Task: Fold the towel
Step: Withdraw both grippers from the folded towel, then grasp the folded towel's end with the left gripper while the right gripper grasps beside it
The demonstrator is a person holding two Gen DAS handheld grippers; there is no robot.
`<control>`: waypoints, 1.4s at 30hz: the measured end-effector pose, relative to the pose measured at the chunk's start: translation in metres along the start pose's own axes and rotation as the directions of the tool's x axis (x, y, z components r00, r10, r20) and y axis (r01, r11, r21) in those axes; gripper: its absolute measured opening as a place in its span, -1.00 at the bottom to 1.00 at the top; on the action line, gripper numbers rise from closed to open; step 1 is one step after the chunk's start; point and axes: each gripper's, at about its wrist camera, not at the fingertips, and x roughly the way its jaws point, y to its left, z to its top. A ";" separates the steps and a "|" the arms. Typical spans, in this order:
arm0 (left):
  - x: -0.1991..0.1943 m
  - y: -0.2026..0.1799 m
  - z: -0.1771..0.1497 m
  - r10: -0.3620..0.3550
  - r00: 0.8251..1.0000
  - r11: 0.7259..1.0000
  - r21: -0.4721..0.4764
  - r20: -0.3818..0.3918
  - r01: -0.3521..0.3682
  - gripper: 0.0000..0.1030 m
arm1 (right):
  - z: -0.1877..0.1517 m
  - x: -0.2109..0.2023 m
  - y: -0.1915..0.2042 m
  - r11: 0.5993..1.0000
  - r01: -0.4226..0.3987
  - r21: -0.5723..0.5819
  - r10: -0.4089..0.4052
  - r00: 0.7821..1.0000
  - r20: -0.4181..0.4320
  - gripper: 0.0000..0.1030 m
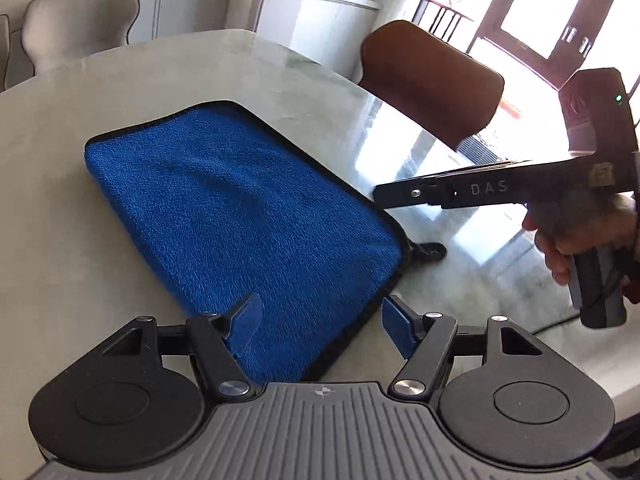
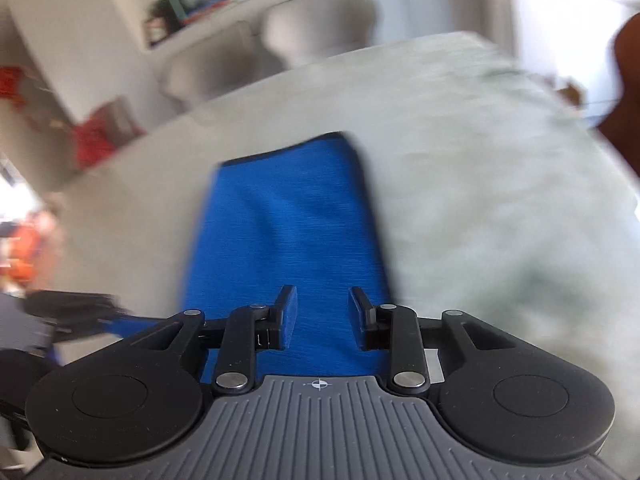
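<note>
A blue towel (image 1: 240, 216) with a black hem lies folded flat on the pale table (image 1: 80, 264); a black loop (image 1: 430, 251) sticks out at its right corner. My left gripper (image 1: 320, 326) is open and empty, just above the towel's near corner. My right gripper (image 1: 380, 196) comes in from the right, held in a hand, above the towel's right edge. In the blurred right wrist view the right gripper (image 2: 322, 312) is open and empty above the near end of the towel (image 2: 288, 220); the left gripper (image 2: 72, 312) shows as a dark blur at the left.
A brown chair (image 1: 432, 80) stands at the table's far right edge, beige chairs (image 1: 80, 20) at the far left. Glass doors (image 1: 560, 12) give bright glare on the floor. A white shelf (image 2: 168, 12) with clutter stands behind the table (image 2: 480, 208).
</note>
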 end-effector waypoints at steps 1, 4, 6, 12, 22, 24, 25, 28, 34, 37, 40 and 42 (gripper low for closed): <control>0.009 0.002 -0.005 0.010 0.999 1.000 -0.016 -0.047 -0.011 0.37 | -0.001 0.007 -0.004 1.000 0.015 -0.002 -0.015 0.999 -0.032 -0.42; 0.007 -0.006 -0.018 0.026 0.999 1.000 0.016 -0.033 -0.025 0.38 | -0.007 0.010 -0.015 0.999 0.041 -0.024 -0.043 0.997 -0.069 -0.47; 0.000 -0.009 -0.021 0.036 0.998 0.999 0.001 -0.045 -0.036 0.38 | -0.007 0.004 -0.025 0.999 0.053 0.010 -0.052 0.995 -0.081 -0.46; -0.010 0.000 0.001 0.019 0.996 0.999 -0.044 0.083 -0.016 0.39 | 0.036 0.022 -0.014 0.981 -0.147 -0.124 0.139 0.988 -0.069 -0.25; 0.027 -0.011 0.008 0.137 0.991 0.984 -0.114 0.012 -0.135 0.39 | 0.064 0.062 -0.038 0.923 -0.309 -0.227 0.262 0.941 -0.215 -0.27; 0.022 -0.016 0.002 0.166 0.986 0.975 -0.152 0.004 -0.163 0.39 | 0.064 0.047 -0.046 0.927 -0.261 -0.271 0.207 0.955 -0.210 -0.25; 0.018 -0.018 0.000 0.189 0.982 0.966 -0.178 -0.003 -0.186 0.39 | 0.063 0.039 -0.050 0.928 -0.239 -0.285 0.183 0.960 -0.211 -0.21; -0.003 -0.021 -0.008 0.277 0.960 0.919 -0.299 0.028 -0.256 0.42 | 0.058 0.013 -0.060 0.931 -0.226 -0.286 0.171 0.964 -0.206 0.02; -0.007 -0.003 -0.021 0.299 0.948 0.730 -0.613 -0.112 -0.303 0.53 | 0.035 -0.020 -0.046 0.923 -0.187 -0.338 0.143 0.978 -0.151 0.19; -0.003 0.000 -0.020 0.272 0.952 0.700 -0.649 -0.143 -0.298 0.59 | 0.021 -0.029 -0.031 0.911 -0.182 -0.371 0.141 0.981 -0.134 0.28; 0.003 0.000 -0.016 0.238 0.956 0.707 -0.645 -0.169 -0.290 0.71 | 0.010 -0.036 -0.018 0.901 -0.165 -0.401 0.124 0.984 -0.126 0.34; 0.004 0.002 -0.015 0.201 0.963 0.678 -0.685 -0.176 -0.267 0.71 | 0.004 -0.040 -0.010 0.894 -0.152 -0.421 0.112 0.987 -0.117 0.37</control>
